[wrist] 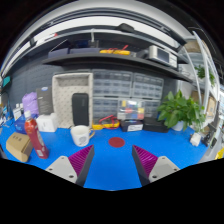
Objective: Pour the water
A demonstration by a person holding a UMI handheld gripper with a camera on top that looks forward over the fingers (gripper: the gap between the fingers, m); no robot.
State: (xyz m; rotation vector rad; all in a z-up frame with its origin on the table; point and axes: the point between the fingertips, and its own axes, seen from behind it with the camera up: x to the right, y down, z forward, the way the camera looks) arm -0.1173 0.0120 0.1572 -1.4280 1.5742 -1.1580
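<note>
Open claw [113,163] hovers above blue table [110,160], white mug [81,135] ahead

Gripper view. The gripper [113,163] hangs above a blue table [110,165], its two fingers spread apart with nothing between them; the purple pads [82,158] face inward. Beyond the fingers stand a white mug [81,135] and a small red disc [117,142] lying flat. To the left are a red bottle [36,134], a purple cup [30,103] and a tan box [18,147]. A green plant [181,109] stands to the right, before shelves [110,55].
</note>
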